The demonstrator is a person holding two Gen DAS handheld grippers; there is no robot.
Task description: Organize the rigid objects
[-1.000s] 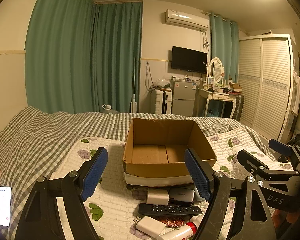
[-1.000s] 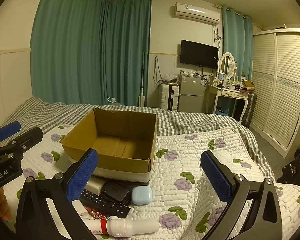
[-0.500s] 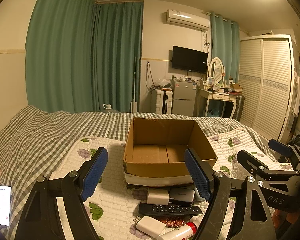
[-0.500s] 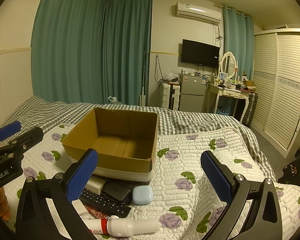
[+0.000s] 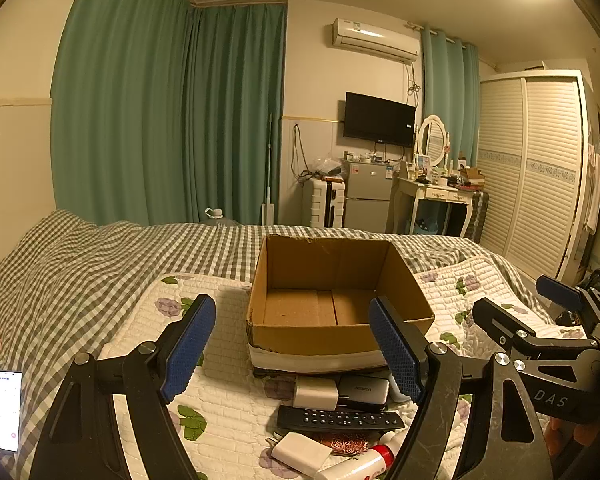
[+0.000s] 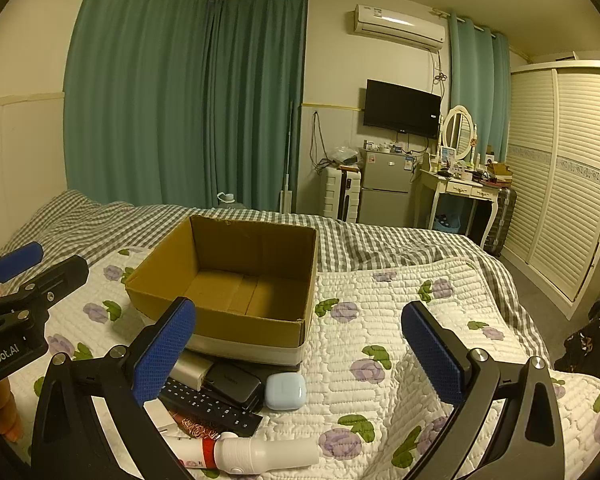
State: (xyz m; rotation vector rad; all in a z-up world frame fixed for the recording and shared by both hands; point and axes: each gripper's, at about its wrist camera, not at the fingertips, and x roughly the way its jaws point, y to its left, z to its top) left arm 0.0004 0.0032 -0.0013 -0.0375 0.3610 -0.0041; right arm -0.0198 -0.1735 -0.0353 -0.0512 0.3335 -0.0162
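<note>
**Both grippers spread wide above the clutter in front of the box**

The cardboard box (image 5: 340,304) sits open-topped on the quilted bed cover (image 6: 400,344), and its inside shows only bare cardboard floor. Every loose item lies in a small heap against the box's near wall. Touching that wall are a white charger block (image 5: 315,393) and a dark power bank (image 5: 363,390); just in front of them lies the black remote control (image 5: 340,419). Nearer the camera than the remote are a second white plug adapter (image 5: 302,453), a patterned reddish card (image 5: 346,442) partly under the remote, and a white tube with a red band (image 6: 256,454) lying on its side. A pale blue earbud case (image 6: 285,391) rests just to the right of the power bank, near the box's right front corner.

The left gripper (image 5: 292,354) hangs over the heap with its blue fingers (image 5: 188,346) wide apart and nothing between them. The right gripper (image 6: 298,360) is likewise spread open and holds nothing, its span reaching from the heap out over bare quilt to the box's right.

A phone (image 5: 8,410) with a lit screen lies on the checked blanket, well to the left of the box.
</note>
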